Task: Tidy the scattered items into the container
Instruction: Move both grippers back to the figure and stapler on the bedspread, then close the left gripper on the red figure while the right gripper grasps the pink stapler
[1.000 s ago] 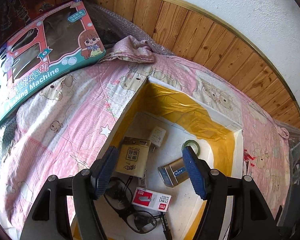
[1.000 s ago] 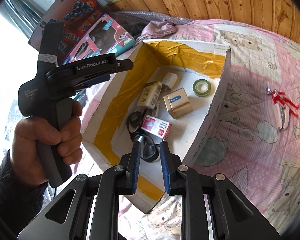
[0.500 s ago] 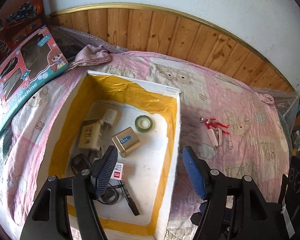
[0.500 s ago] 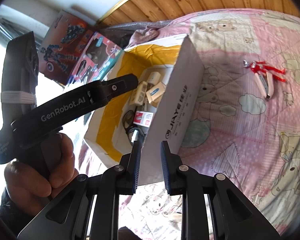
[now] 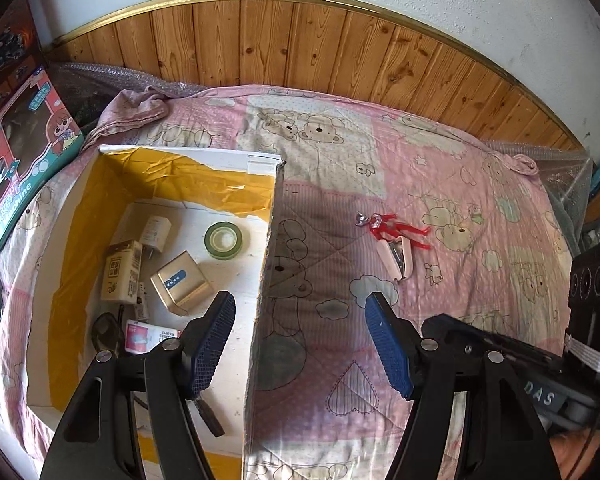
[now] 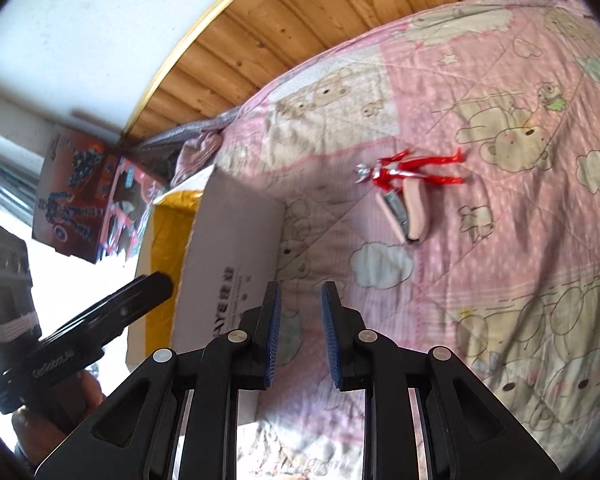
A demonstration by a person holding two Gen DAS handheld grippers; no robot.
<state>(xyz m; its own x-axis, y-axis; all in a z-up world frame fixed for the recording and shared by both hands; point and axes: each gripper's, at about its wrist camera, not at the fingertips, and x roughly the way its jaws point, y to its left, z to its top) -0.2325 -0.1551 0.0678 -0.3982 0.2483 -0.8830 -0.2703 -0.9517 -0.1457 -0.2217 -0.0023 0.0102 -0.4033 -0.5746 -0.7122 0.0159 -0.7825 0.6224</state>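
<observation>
Container: white cardboard box with yellow tape lining (image 5: 265,216), on pink bear-print quilt (image 5: 440,184).
Outside: red plastic figure (image 5: 396,231), pink stapler (image 5: 398,257), touching.
Left gripper (image 5: 300,344): fingers wide, empty.
Right gripper (image 6: 300,340): fingers narrow, empty.

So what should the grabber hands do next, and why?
Probably move the right gripper, open and empty, toward the red toy figure and pink stapler. Both lie on the quilt outside the box; other items are inside.

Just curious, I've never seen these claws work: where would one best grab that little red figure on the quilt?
Probably across the red figure's torso, from above. It lies flat, thin limbs outstretched, and the pink stapler sits close against it, so pinch clear of the stapler.
</observation>
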